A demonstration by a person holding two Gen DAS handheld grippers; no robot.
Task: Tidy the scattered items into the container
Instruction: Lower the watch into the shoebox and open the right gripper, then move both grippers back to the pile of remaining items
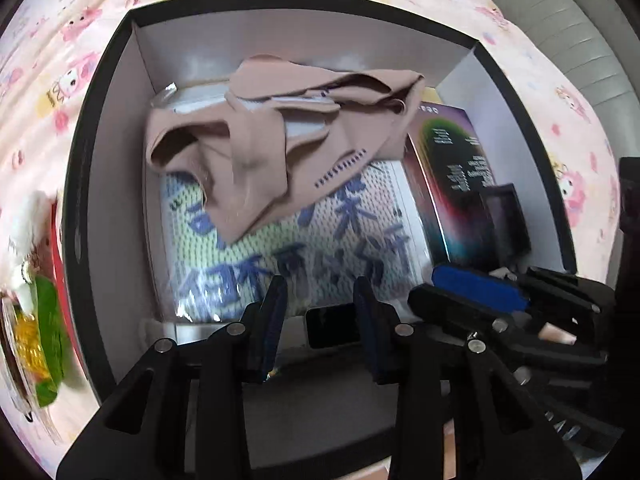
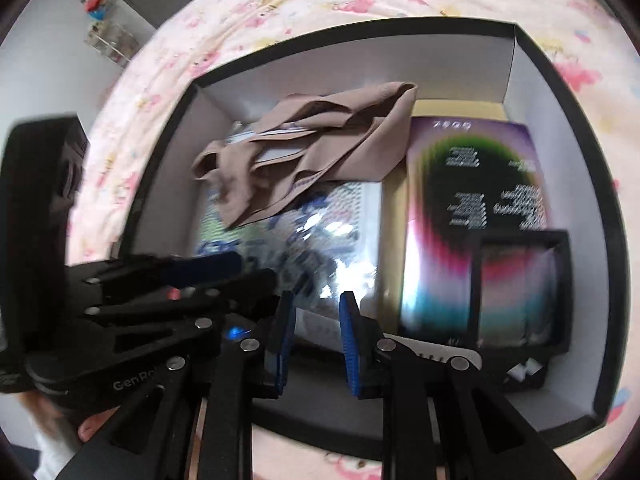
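— Tan cloth, is that the garment [image 1: 256, 148]? Where does it lie?

— Crumpled inside the black box [image 1: 80, 208], at the far end, draped over a knit-patterned package in clear wrap [image 1: 288, 256] and touching the top corner of a rainbow-coloured carton [image 1: 452, 184].

— What else is in the box?

— A small dark-framed case [image 2: 520, 288] leaning against the carton at the near right, and a small black phone-like slab [image 1: 330, 326] near the front wall. The box sits on a bed with a pink cartoon sheet [image 2: 280, 4].

— And the tools?

— The left tool [image 1: 320, 320] hovers over the near edge of the box, its blue-padded fingers apart, nothing between them. The right tool [image 2: 318, 340] is just beside it, fingers also parted with a narrower gap, empty as well.

— Anything left outside?

— A blurred plush item [image 1: 36, 320] in white, green and yellow lies on the sheet against the box's left outer wall.
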